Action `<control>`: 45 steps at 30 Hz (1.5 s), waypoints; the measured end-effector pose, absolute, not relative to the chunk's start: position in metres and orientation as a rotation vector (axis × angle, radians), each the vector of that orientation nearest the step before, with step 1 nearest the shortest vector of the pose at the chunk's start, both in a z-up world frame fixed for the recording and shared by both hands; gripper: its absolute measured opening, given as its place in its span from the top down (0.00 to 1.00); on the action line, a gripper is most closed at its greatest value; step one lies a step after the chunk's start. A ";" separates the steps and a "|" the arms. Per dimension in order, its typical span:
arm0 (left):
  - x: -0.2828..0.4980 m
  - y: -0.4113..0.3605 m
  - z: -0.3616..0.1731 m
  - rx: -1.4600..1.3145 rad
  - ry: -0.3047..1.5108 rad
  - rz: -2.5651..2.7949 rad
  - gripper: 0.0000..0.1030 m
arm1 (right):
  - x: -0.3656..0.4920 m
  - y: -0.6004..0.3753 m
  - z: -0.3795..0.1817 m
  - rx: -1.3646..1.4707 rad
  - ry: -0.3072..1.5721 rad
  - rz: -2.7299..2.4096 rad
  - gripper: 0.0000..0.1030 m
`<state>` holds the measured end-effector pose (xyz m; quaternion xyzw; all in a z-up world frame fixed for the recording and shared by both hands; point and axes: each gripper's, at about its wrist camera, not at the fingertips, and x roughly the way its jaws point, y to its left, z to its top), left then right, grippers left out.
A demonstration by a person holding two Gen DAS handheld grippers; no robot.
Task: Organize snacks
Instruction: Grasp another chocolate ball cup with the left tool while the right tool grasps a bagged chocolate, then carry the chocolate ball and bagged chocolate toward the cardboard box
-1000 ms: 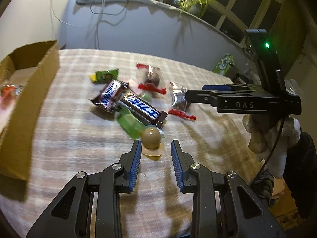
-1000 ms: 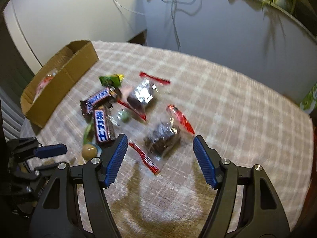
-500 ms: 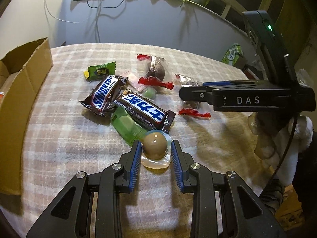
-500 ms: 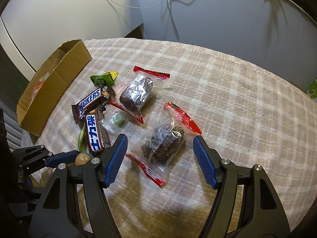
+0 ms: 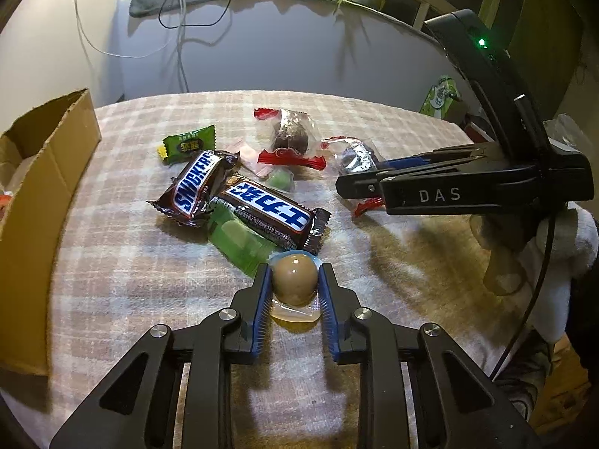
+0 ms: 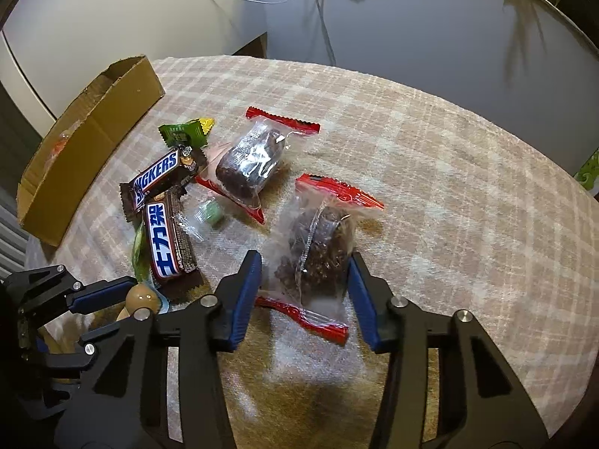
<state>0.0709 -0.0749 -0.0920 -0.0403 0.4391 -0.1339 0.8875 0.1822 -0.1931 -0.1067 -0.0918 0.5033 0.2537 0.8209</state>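
A brown ball candy (image 5: 294, 278) in a clear wrapper lies on the checked tablecloth (image 5: 112, 262). My left gripper (image 5: 294, 284) is closing on it, and both blue pads touch its sides. A clear packet of dark crumbly snack (image 6: 318, 247) with red ends sits between the fingers of my right gripper (image 6: 305, 262). Its jaws are closing and the pads meet the wrapper. In the left wrist view the right gripper (image 5: 352, 183) reaches in from the right. In the right wrist view the left gripper (image 6: 123, 299) and the ball candy (image 6: 140, 297) show at lower left.
An open cardboard box (image 5: 41, 194) stands at the left table edge. Two Snickers bars (image 5: 198, 183) (image 5: 269, 209), a green wafer packet (image 5: 239, 241), a small green candy (image 5: 189, 144) and a second clear cake packet (image 5: 290, 136) lie mid-table. A wall with cables rises behind.
Both grippers came down and forward. The left jaws narrowed onto the ball candy. The right jaws narrowed around the dark snack packet, which now stands between them.
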 end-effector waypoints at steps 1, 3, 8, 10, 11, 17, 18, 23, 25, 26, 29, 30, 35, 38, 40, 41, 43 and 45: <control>0.067 -0.074 -0.092 -0.087 0.912 -0.280 0.77 | 0.182 -0.194 -0.107 -0.190 1.071 0.540 0.55; 0.066 -0.072 -0.091 -0.093 0.911 -0.283 0.77 | 0.182 -0.197 -0.106 -0.178 1.070 0.540 0.57; 0.064 -0.066 -0.087 -0.109 0.901 -0.289 0.77 | 0.177 -0.206 -0.103 -0.149 1.064 0.536 0.59; 0.062 -0.064 -0.084 -0.115 0.895 -0.291 0.77 | 0.174 -0.210 -0.100 -0.139 1.057 0.532 0.60; 0.061 -0.062 -0.082 -0.118 0.891 -0.293 0.77 | 0.173 -0.212 -0.098 -0.134 1.052 0.531 0.60; 0.056 -0.059 -0.074 -0.132 0.870 -0.297 0.77 | 0.161 -0.223 -0.085 -0.115 1.021 0.525 0.61; 0.055 -0.058 -0.072 -0.134 0.866 -0.297 0.77 | 0.159 -0.224 -0.082 -0.111 1.016 0.526 0.61; 0.050 -0.049 -0.063 -0.146 0.839 -0.288 0.77 | 0.150 -0.225 -0.068 -0.107 0.989 0.538 0.61; 0.049 -0.045 -0.059 -0.152 0.828 -0.283 0.77 | 0.146 -0.222 -0.062 -0.107 0.977 0.546 0.61; 0.047 -0.041 -0.057 -0.157 0.821 -0.279 0.77 | 0.145 -0.220 -0.059 -0.108 0.970 0.553 0.61; 0.044 -0.031 -0.050 -0.168 0.802 -0.267 0.77 | 0.142 -0.212 -0.049 -0.113 0.950 0.572 0.61; 0.044 -0.028 -0.048 -0.171 0.797 -0.261 0.77 | 0.140 -0.209 -0.046 -0.116 0.943 0.580 0.61; 0.038 -0.005 -0.039 -0.186 0.766 -0.220 0.77 | 0.136 -0.188 -0.032 -0.132 0.917 0.619 0.61; 0.033 0.011 -0.034 -0.193 0.749 -0.188 0.77 | 0.138 -0.167 -0.027 -0.144 0.905 0.642 0.61; 0.031 0.021 -0.032 -0.197 0.740 -0.169 0.77 | 0.139 -0.158 -0.024 -0.150 0.899 0.655 0.61; 0.030 0.027 -0.031 -0.200 0.735 -0.157 0.77 | 0.140 -0.155 -0.022 -0.153 0.897 0.661 0.61; 0.028 0.040 -0.030 -0.207 0.726 -0.134 0.77 | 0.141 -0.143 -0.020 -0.167 0.891 0.672 0.61; 0.026 0.053 -0.029 -0.215 0.719 -0.110 0.77 | 0.142 -0.133 -0.017 -0.181 0.885 0.683 0.61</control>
